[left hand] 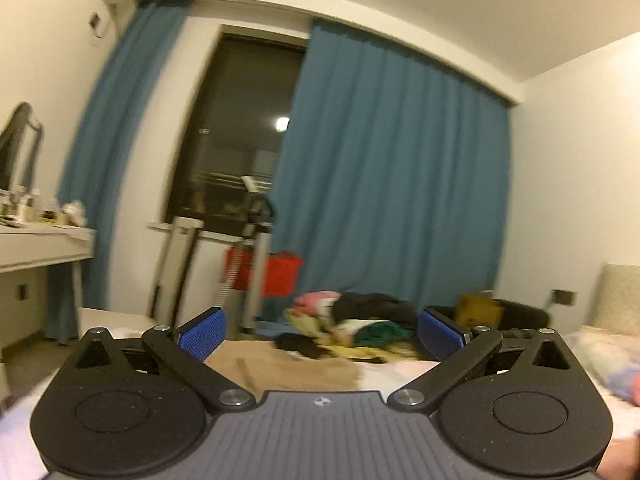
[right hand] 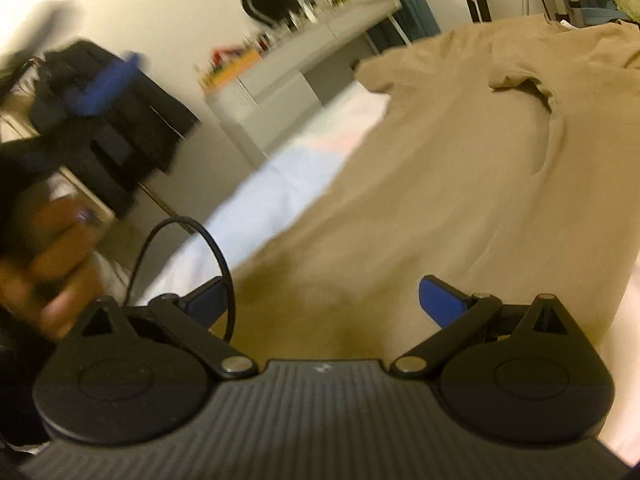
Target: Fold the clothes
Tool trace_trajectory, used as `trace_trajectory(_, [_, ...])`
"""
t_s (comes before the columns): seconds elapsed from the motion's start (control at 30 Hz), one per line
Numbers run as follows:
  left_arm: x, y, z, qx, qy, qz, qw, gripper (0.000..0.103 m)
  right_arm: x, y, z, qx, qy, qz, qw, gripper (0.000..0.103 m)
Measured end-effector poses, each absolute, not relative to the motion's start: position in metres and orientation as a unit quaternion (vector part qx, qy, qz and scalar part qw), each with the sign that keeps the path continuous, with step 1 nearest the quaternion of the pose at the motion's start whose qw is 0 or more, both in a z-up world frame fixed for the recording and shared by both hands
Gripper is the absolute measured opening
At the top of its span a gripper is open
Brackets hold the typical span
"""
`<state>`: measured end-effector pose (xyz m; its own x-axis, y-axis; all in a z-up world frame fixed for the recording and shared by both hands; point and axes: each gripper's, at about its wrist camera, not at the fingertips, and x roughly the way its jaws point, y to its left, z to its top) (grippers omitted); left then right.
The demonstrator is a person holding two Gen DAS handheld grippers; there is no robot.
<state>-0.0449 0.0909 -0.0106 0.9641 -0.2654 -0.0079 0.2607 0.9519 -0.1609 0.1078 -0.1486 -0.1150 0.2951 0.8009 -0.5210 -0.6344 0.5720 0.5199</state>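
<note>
The left gripper point(left hand: 322, 334), black with blue ribbed pads, is held up level with its fingers spread wide and nothing between them; it faces the long blue curtains point(left hand: 384, 176) and the dark window point(left hand: 236, 136). Beyond its fingers a tan short-sleeved shirt point(left hand: 288, 372) lies spread on the pale bed sheet point(left hand: 400, 372), and further back sits a jumbled heap of mixed clothes point(left hand: 360, 324), pink, black, green and yellow.

The right gripper point(right hand: 322, 300) hovers low over the shirt point(right hand: 440, 184), jaws wide apart, gripping nothing; whether it touches the cloth I cannot tell. The shirt lies flat, one sleeve point(right hand: 520, 76) creased; the sheet point(right hand: 280, 184) shows beside its edge. At the left a blurred hand point(right hand: 48, 264) holds the other gripper point(right hand: 108, 84); a white desk point(right hand: 304, 52) stands behind.
</note>
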Motion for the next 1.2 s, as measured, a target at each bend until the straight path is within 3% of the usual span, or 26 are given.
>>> trace_trajectory(0.37, [-0.020, 0.130, 0.005, -0.070, 0.045, -0.051, 0.995, 0.103, 0.086, -0.178, -0.065, 0.162, 0.269, 0.451, 0.835, 0.103])
trace_trajectory(0.63, [-0.002, 0.137, 0.001, -0.054, 0.075, -0.025, 0.995, 0.103, 0.181, -0.109, -0.067, 0.110, 0.233, 0.294, 0.921, 0.102])
trace_trajectory(0.7, [0.005, 0.147, -0.002, -0.063, 0.082, -0.014, 0.995, 0.103, 0.220, -0.078, -0.076, 0.085, 0.228, 0.290, 0.926, 0.098])
trace_trajectory(0.83, [0.022, 0.169, -0.014, -0.070, 0.091, 0.026, 0.993, 0.103, 0.296, -0.009, -0.099, 0.033, 0.245, 0.289, 0.925, 0.079])
trace_trajectory(1.13, [0.073, 0.218, -0.057, -0.149, 0.151, 0.075, 0.974, 0.103, 0.377, 0.140, -0.143, -0.081, 0.249, 0.321, 0.910, 0.077])
trace_trajectory(1.2, [0.086, 0.227, -0.066, -0.165, 0.163, 0.080, 0.969, 0.103, 0.393, 0.156, -0.153, -0.092, 0.255, 0.303, 0.914, 0.071])
